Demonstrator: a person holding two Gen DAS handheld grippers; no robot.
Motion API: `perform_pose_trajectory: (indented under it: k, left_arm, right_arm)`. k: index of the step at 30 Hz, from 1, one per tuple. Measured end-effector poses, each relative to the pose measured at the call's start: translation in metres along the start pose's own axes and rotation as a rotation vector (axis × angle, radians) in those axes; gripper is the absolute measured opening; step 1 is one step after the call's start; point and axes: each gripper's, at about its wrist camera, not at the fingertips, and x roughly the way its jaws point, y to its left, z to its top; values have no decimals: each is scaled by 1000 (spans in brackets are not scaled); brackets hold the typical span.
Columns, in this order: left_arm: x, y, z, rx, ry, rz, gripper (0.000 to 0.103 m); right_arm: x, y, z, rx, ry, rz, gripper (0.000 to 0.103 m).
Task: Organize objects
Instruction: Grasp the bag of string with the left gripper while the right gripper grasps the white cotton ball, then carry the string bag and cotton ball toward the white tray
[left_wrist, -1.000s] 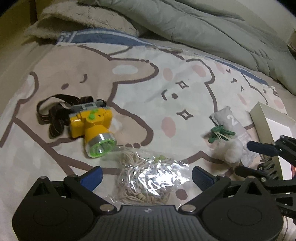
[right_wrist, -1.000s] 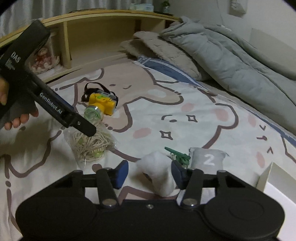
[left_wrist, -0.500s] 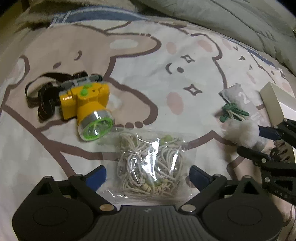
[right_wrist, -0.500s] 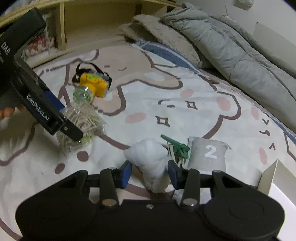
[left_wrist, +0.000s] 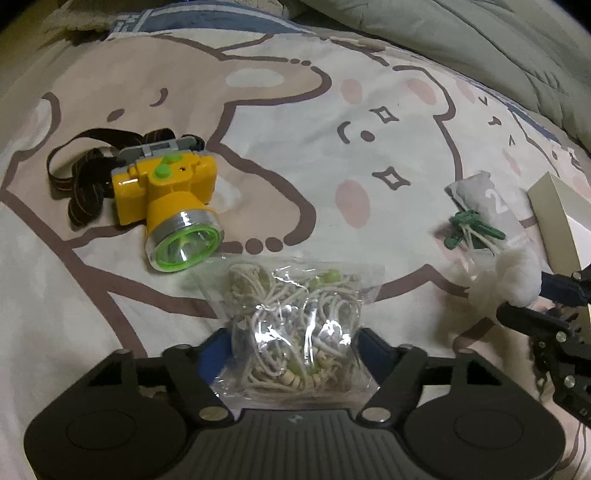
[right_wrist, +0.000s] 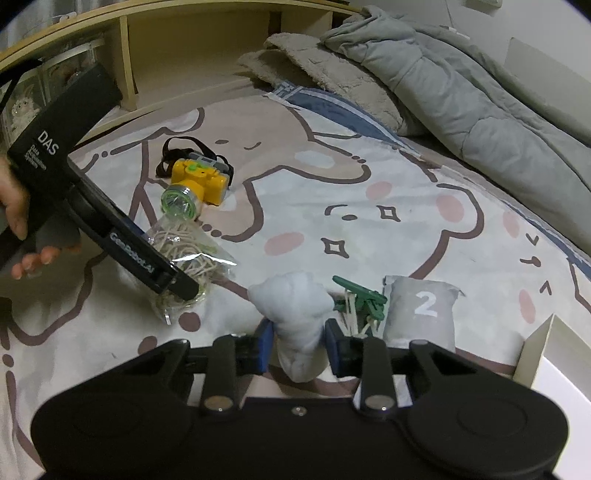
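Since a second ago you've brought both grippers down and narrowed them. Your left gripper went from wide apart around the clear bag of cords to blue pads pressed into both sides of it, so it now grips the bag, which sits on the bedspread at 6 o'clock in the left wrist view. Your right gripper closed from a loose straddle to pinching the white cotton wad, at 6 o'clock in its own view. Neither item looks lifted yet; I judge both grasps done and the carry next, probably to the white box at 4 o'clock, though nothing shows that's the goal.

Count, both views:
- bag of cords: one
- cotton wad: one
- yellow headlamp with dark strap: one, at 10 o'clock in the left view, just beyond the bag, untouched
- green clip bundle: one, just beside the wad at 1 o'clock in the right view
- grey pouch marked 2: one, touching the clips
- box: one, only partly in view
- grey duvet: one, at 1 o'clock

So two items are gripped and three loose.
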Motion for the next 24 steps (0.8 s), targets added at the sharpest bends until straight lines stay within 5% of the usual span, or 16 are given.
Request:
perform_pose_trajectory:
  k: [24]
  left_arm:
    - [-89, -20, 6, -71, -297, -32, 64]
  right_arm:
    - [-65, -33, 13, 265, -143, -120, 30]
